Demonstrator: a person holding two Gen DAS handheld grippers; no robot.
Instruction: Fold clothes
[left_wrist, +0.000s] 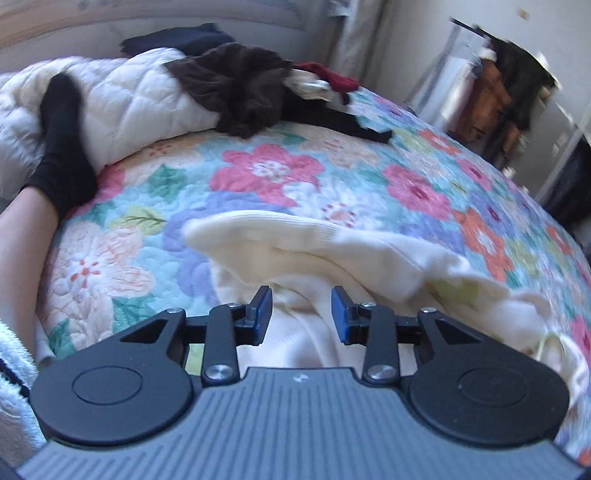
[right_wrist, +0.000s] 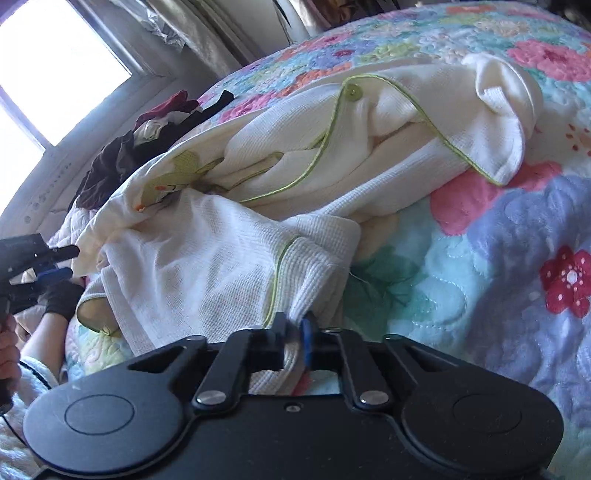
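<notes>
A: The right hand-held gripper (right_wrist: 293, 332) pinches the cream robe's (right_wrist: 221, 258) near hem; the left hand-held gripper (left_wrist: 301, 308) hangs partly open, holding nothing.

B: The robe lies crumpled on the bed (right_wrist: 480, 277). Probably soft, light and floppy; take it by the green-piped edges.

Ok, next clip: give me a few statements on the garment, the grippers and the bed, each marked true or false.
1. The right gripper is shut on the cream garment. True.
2. The left gripper is clamped on the garment. False: its jaws stand apart, with no cloth pinched between them.
3. The garment has green piping and a green button. True.
4. The quilt is plain white. False: it is floral, in many colours.
5. A pile of dark clothes lies at the far side of the bed. True.
</notes>
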